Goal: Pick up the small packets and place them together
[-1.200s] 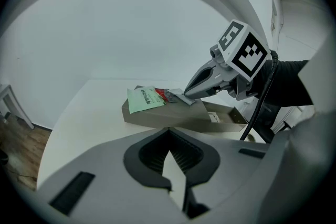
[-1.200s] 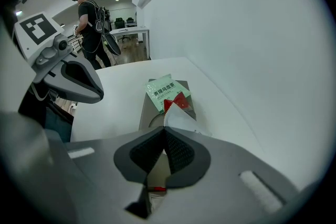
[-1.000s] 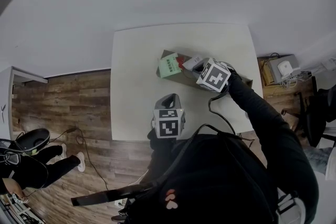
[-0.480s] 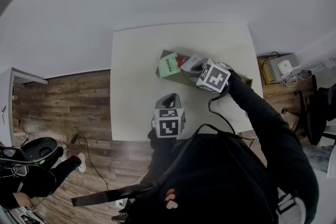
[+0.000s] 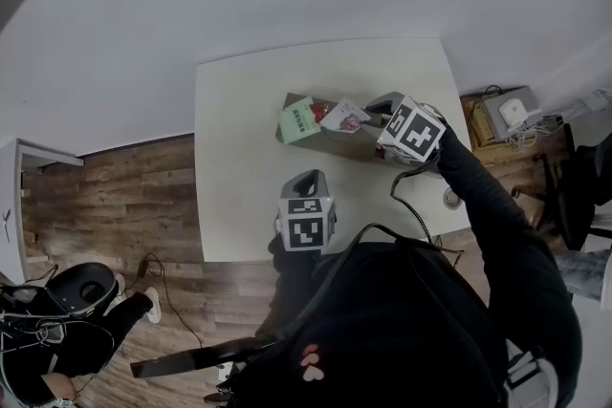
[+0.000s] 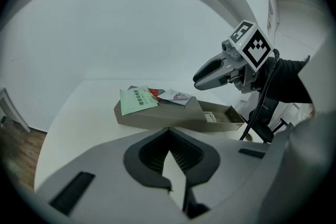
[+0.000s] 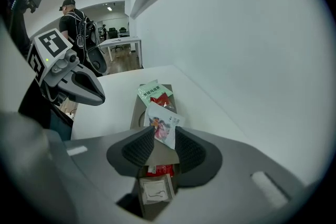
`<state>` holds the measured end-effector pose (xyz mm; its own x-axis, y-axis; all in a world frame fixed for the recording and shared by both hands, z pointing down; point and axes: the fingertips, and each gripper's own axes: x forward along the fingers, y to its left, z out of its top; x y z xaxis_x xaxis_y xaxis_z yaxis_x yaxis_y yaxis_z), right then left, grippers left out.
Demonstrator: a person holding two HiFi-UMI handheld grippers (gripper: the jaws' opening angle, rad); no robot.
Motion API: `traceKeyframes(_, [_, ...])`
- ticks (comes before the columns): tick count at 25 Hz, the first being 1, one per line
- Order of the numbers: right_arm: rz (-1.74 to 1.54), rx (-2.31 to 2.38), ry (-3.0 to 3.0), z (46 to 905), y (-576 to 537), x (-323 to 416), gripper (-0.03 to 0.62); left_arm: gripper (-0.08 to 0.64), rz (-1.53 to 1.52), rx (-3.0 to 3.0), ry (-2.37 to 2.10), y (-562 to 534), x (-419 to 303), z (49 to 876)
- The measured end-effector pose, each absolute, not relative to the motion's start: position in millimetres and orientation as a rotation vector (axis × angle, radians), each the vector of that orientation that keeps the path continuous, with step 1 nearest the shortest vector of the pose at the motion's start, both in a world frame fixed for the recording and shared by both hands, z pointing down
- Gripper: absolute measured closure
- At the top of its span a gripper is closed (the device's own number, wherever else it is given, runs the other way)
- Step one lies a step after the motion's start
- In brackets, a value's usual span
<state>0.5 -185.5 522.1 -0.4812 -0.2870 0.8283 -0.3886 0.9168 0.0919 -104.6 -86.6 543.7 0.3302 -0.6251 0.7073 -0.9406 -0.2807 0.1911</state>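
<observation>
A long brown cardboard box (image 5: 361,148) lies on the white table (image 5: 239,167). At its left end a green packet (image 5: 298,120), a red packet (image 5: 318,113) and a white picture packet (image 5: 345,117) rest together. My right gripper (image 5: 382,102) hovers just right of them; its jaws have just been opening and stand open, holding nothing. In the right gripper view the white packet (image 7: 164,124) lies below the gap, and another red packet (image 7: 160,169) and a white sachet (image 7: 155,189) sit deeper in the box. My left gripper (image 5: 308,177) is shut near the table's front edge.
The table's front edge (image 5: 249,255) runs just behind my left gripper. A small round object (image 5: 451,199) sits by the table's right corner. Electrical gear (image 5: 512,118) stands on the floor to the right. A person (image 7: 71,16) stands in the far room.
My right gripper let go of the white packet, which now lies beside the red and green ones. That gripper drew back to the right and rose. My left gripper stayed put.
</observation>
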Motion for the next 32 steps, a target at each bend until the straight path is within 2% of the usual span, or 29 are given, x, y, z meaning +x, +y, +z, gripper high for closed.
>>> traceKeyframes(15, [0.259,0.589,-1.956,550.6,-155.4,104.9,0.472,0.561,0.721,2.068,-1.306,-91.0,-78.2,541.5])
traceKeyframes(32, [0.379,0.458,-1.911,611.0,-137.6,103.4,0.449,0.561,0.732,2.067,-1.304,-92.3,-74.2,541.4])
